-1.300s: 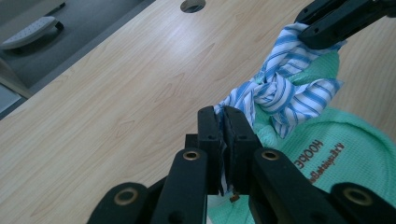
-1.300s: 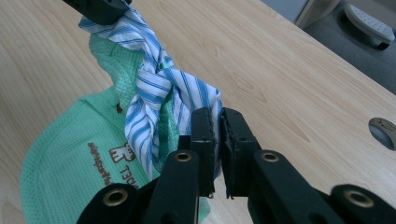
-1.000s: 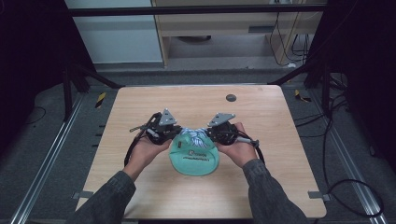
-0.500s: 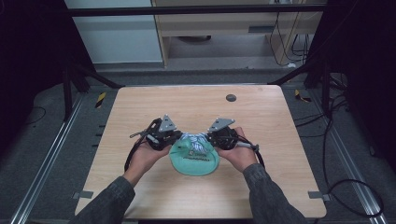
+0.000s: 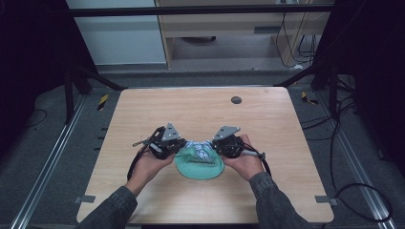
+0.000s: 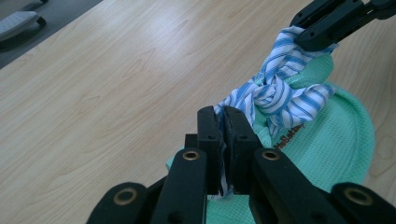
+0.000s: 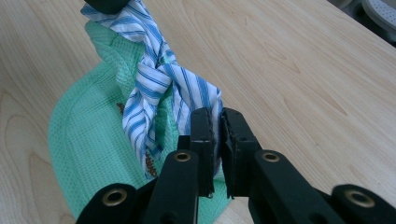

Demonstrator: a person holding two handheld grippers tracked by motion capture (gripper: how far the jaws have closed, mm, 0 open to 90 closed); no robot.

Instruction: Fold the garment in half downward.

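Wooden table (image 5: 143, 119) across the middle of the high view, one only; a dark round spot (image 5: 236, 99) set in its upper right. Green mesh cloth (image 5: 199, 167), one piece, flat on the board just below centre of frame, between the two hands. One blue-and-white striped strip (image 6: 275, 93) knotted once over the cloth's upper edge; knot at upper right in the left gripper view, upper left in the right gripper view (image 7: 156, 77). Two tongs noted. Left gripper (image 6: 223, 140) clenched on one tail of the strip, bottom centre of its own view; right gripper (image 7: 215, 140) clenched on the other tail, likewise. Judged: tying in hand, knot formed but loose. To finish well: draw both tails apart evenly and low, along one line through the knot; keep pads clamped near the ends so the fabric cannot slip; stop once the knot snugs, lest the mesh bunch or lift off the table.
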